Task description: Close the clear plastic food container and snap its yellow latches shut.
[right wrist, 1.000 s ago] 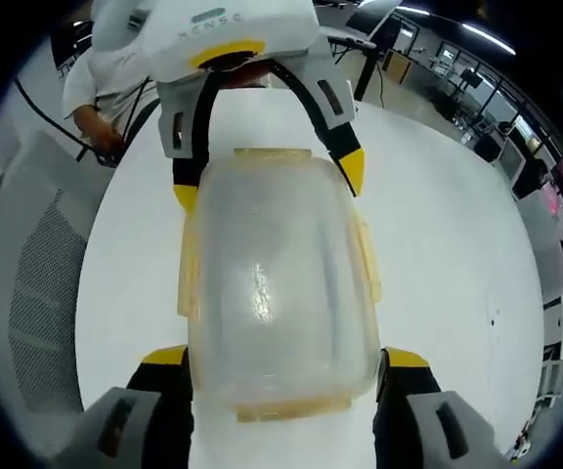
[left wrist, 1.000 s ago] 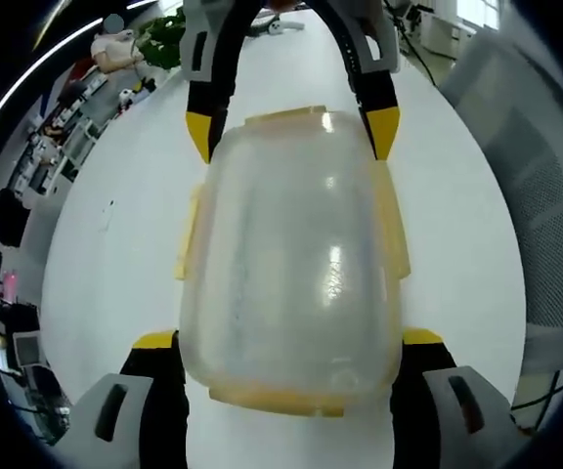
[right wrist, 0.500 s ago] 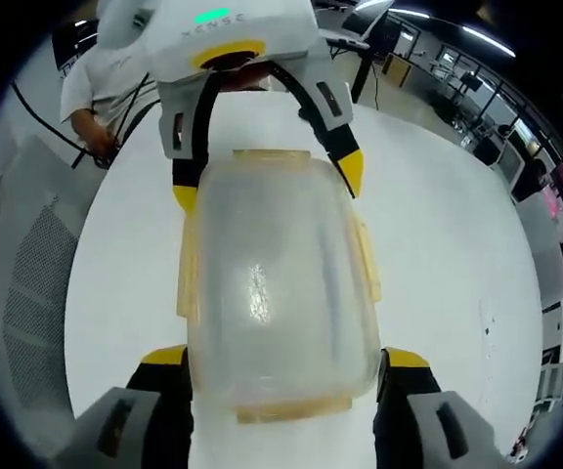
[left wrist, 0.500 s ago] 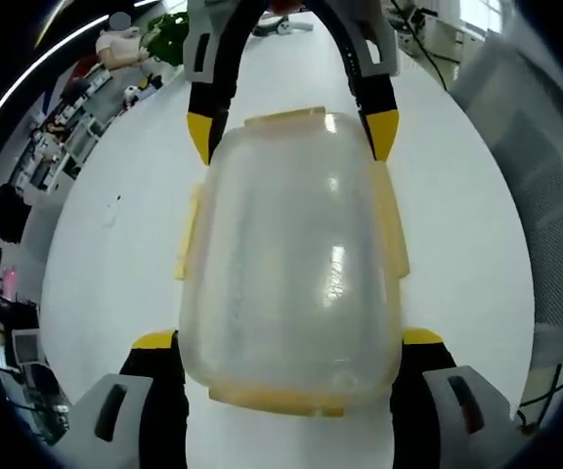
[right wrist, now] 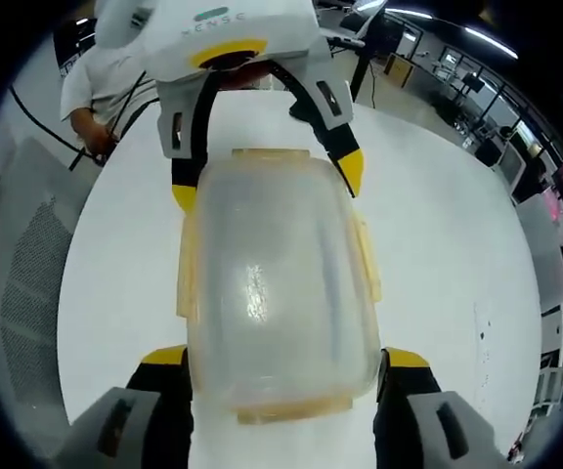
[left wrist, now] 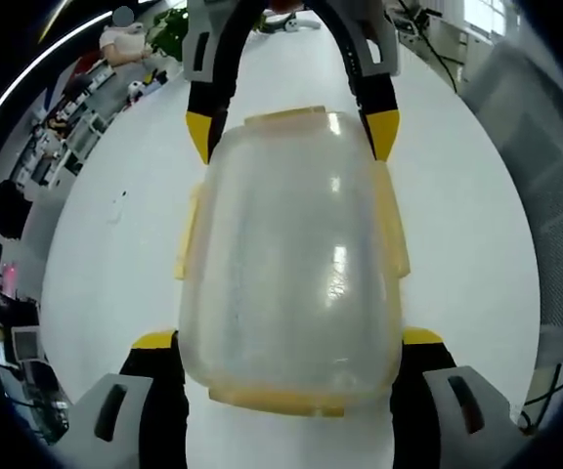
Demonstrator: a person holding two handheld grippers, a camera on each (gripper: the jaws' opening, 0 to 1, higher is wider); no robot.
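I've got the clear container [left wrist: 291, 264], lid on, clamped betw both grippers: left gripper [left wrist: 286, 342] jaws at 6 o'clock, right gripper [right wrist: 280, 357] opp. at 12, above white table [left wrist: 115, 254].

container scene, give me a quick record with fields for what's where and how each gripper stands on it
object: clear plastic container, lid on, yellow latches along its edges
surface: white table
left gripper: jaws against the two sides of one end of the container
right gripper: jaws against the two sides of the opposite end
arrangement: grippers face each other, the container between them
latch state: cannot tell whether snapped
background: person in white beyond the table, right gripper view
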